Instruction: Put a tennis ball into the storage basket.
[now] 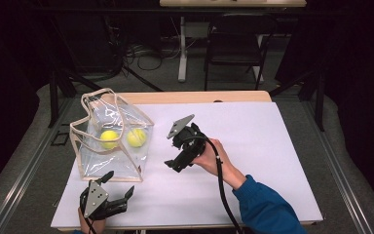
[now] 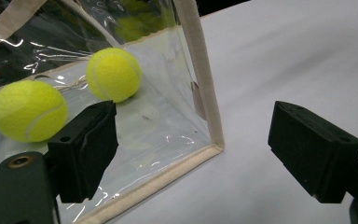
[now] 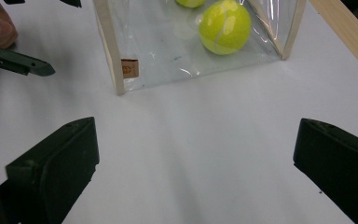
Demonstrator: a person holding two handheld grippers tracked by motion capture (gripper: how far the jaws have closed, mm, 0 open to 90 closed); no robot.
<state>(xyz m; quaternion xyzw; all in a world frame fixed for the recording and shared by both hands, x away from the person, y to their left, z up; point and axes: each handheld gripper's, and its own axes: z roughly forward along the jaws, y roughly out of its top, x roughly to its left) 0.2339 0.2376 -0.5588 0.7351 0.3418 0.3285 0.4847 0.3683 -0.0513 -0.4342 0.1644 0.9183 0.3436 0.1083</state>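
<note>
table bright, surroundings dark | glare on clear bag | near tool edges soft

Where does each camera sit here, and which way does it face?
High view: above the near table edge, looking forward and down on the clear bag, left gripper, right gripper and a blue sleeve.
Left gripper view: on the left gripper, open jaws straddling the bag's corner.
Right gripper view: on the right gripper, open jaws facing the bag.
All views share the bag's two tennis balls.
</note>
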